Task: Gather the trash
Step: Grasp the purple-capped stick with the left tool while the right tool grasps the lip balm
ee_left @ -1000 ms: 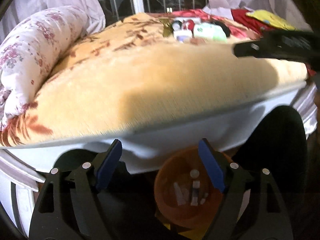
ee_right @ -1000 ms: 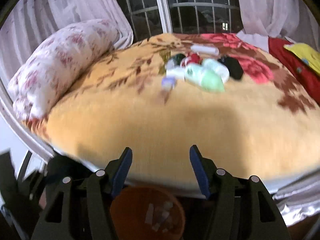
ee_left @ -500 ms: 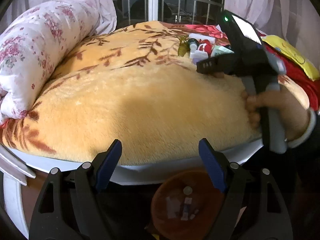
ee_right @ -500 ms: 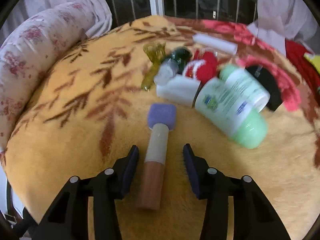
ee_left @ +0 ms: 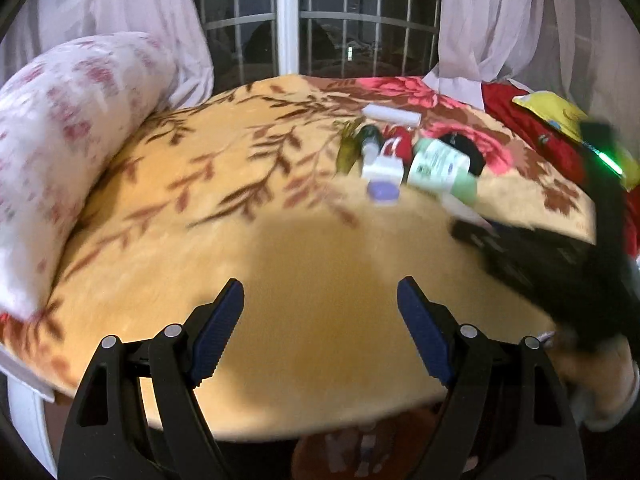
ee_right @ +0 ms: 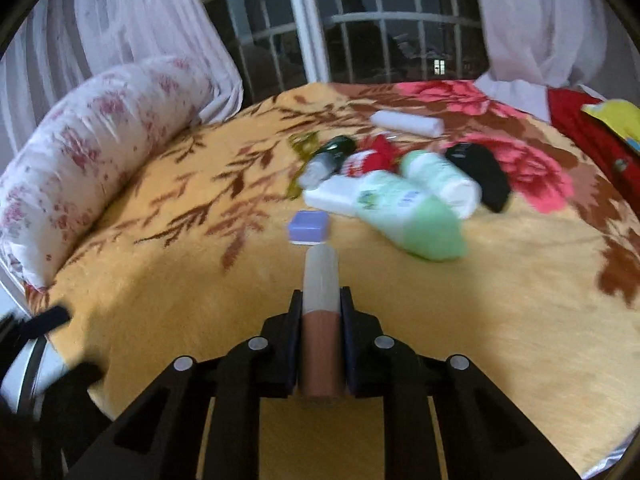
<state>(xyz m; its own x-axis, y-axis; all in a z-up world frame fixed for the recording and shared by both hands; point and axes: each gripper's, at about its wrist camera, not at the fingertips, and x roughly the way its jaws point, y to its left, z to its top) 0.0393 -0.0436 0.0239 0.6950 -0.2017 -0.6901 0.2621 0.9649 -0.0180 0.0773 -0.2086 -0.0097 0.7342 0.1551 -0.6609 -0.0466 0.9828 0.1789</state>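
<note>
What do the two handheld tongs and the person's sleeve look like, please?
Both are matte black plastic tongs with triangular cut-outs and round silver rivets. The left tongs carry ribbed dark blue pads. The right tongs, seen from the left, show a green light. A white cuff shows.

Left gripper (ee_left: 320, 300) agape over bare yellow blanket (ee_left: 200, 216), nothing between the blue pads. Heap of bottles (ee_left: 436, 168) at one o'clock. Right gripper (ee_left: 532, 256), blurred, at three o'clock. Floral pillow (ee_left: 64, 136) at ten o'clock.
</note>
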